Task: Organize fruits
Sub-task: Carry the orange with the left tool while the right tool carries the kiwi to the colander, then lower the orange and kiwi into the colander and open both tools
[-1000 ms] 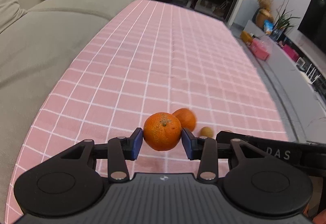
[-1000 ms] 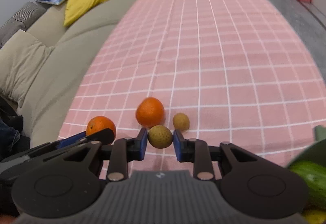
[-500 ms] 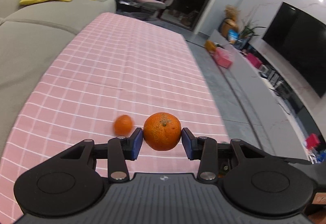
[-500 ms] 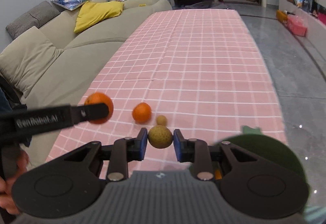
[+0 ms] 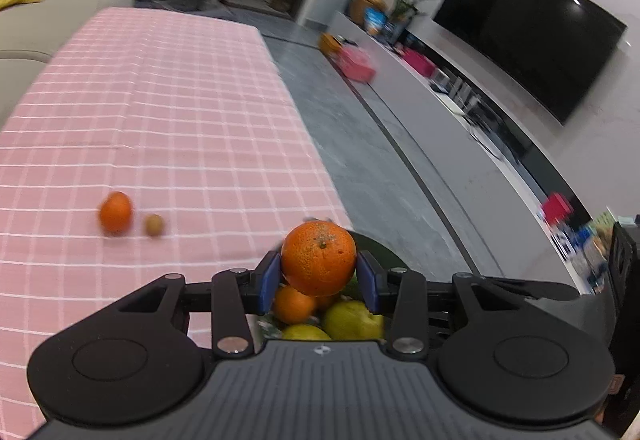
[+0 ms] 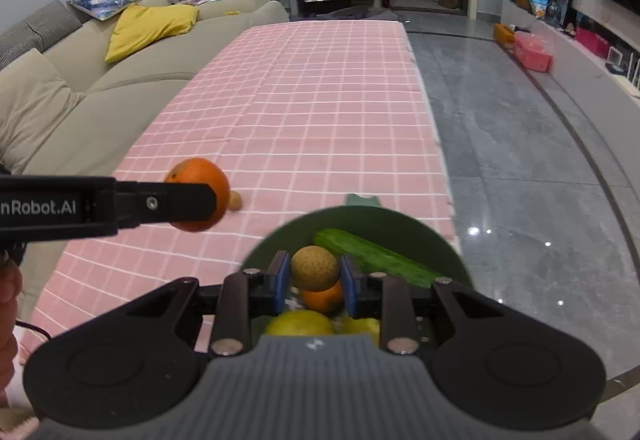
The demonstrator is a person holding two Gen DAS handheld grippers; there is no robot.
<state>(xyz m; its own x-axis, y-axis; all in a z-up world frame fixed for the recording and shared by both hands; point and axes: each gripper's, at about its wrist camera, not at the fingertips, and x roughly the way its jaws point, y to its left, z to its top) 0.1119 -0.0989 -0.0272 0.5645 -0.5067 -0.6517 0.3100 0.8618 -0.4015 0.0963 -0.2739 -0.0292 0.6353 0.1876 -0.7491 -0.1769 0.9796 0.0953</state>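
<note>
My left gripper (image 5: 318, 274) is shut on an orange (image 5: 318, 256) and holds it in the air over the near rim of a dark green bowl (image 5: 378, 245). Beneath it lie another orange (image 5: 293, 305) and yellow-green fruits (image 5: 352, 320). Shut on a small brown round fruit (image 6: 314, 267), my right gripper (image 6: 314, 278) hangs above the same green bowl (image 6: 360, 214), which holds a cucumber (image 6: 372, 254), an orange (image 6: 323, 300) and a lemon (image 6: 299, 322). On the pink checked cloth (image 5: 180, 112) rest one more orange (image 5: 115, 213) and a small brown fruit (image 5: 154, 225).
A beige sofa (image 6: 80, 80) with a yellow cushion runs along the table's left side. Right of the table edge (image 6: 436, 144) lies grey floor, with a low TV bench and a screen (image 5: 528, 28). A hand (image 6: 8, 280) grips the left tool at the picture's left edge.
Both grippers have risen and swung right, away from the loose fruit on the cloth, each still carrying its fruit. The green bowl has come into view beneath both of them.
</note>
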